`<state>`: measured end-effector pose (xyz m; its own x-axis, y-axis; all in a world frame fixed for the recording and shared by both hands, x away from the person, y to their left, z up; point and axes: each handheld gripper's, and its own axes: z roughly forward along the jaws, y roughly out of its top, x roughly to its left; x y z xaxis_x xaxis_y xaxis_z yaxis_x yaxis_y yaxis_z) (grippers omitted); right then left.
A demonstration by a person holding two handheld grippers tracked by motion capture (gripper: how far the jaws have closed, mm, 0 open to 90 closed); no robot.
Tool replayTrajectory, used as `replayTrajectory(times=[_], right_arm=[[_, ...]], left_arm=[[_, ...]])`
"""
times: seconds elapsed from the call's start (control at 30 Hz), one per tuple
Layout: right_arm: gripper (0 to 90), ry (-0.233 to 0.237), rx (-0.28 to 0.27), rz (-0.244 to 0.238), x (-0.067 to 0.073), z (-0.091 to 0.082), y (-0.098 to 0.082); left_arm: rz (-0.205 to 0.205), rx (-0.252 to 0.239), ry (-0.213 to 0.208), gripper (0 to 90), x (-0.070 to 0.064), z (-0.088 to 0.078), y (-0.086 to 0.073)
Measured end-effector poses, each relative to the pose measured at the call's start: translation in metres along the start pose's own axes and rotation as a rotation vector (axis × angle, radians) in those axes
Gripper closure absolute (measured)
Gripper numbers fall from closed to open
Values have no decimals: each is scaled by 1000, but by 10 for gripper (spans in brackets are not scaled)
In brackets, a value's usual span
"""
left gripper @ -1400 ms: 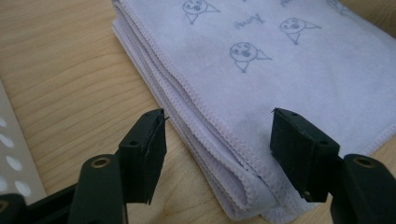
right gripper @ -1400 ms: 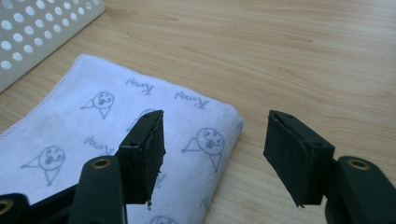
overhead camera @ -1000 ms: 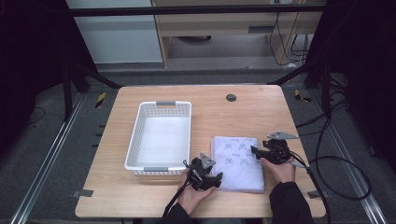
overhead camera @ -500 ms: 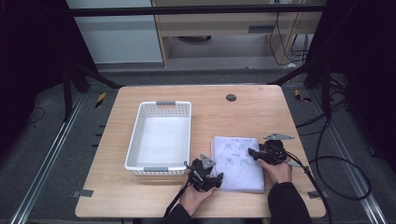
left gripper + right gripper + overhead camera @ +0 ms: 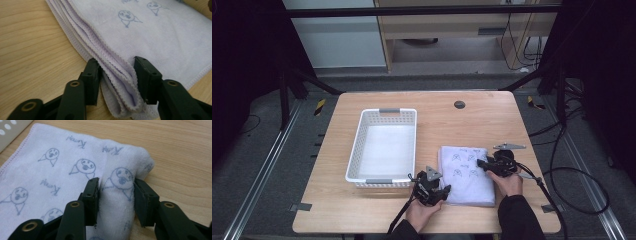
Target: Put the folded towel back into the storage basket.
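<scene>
2 black grippers, brass-ringed screws, dark sleeves (image 5: 517,220).

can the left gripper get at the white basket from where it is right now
Probably yes, but not freely: the left gripper sits just beside the white basket with bare table between, yet its jaws have just been closing on the folded towel.

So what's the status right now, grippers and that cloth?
Left gripper jaws just closed on folded towel edge. Right gripper likewise, pinching far fold. White basket beside, nothing blocking.
</scene>
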<state>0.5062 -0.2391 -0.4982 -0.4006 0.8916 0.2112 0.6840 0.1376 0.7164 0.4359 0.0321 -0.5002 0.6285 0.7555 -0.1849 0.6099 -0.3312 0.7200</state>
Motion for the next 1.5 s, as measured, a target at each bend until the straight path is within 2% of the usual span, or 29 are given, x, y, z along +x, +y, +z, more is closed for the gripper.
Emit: replayTrajectory(times=[0.13, 0.37, 0.6, 0.77, 1.0, 1.3, 1.5], right_arm=[[661, 11, 0, 3, 0, 0, 0], [727, 17, -18, 1, 1, -4, 1], [740, 31, -42, -9, 2, -12, 4], [742, 37, -65, -25, 8, -21, 8], [743, 36, -95, -40, 15, -32, 14], [742, 34, -143, -58, 22, -47, 23], [742, 30, -170, -72, 26, -53, 26]], left_arm=[[-18, 0, -23, 653, 0, 0, 0], [16, -20, 2, 738, -4, -3, 2], [41, -44, 9, 752, -5, -12, 7], [68, -65, 14, 755, -7, -21, 12], [74, -83, 6, 758, -5, -32, 18], [116, -108, 18, 758, -10, -48, 28], [130, -103, 25, 758, -10, -54, 32]])
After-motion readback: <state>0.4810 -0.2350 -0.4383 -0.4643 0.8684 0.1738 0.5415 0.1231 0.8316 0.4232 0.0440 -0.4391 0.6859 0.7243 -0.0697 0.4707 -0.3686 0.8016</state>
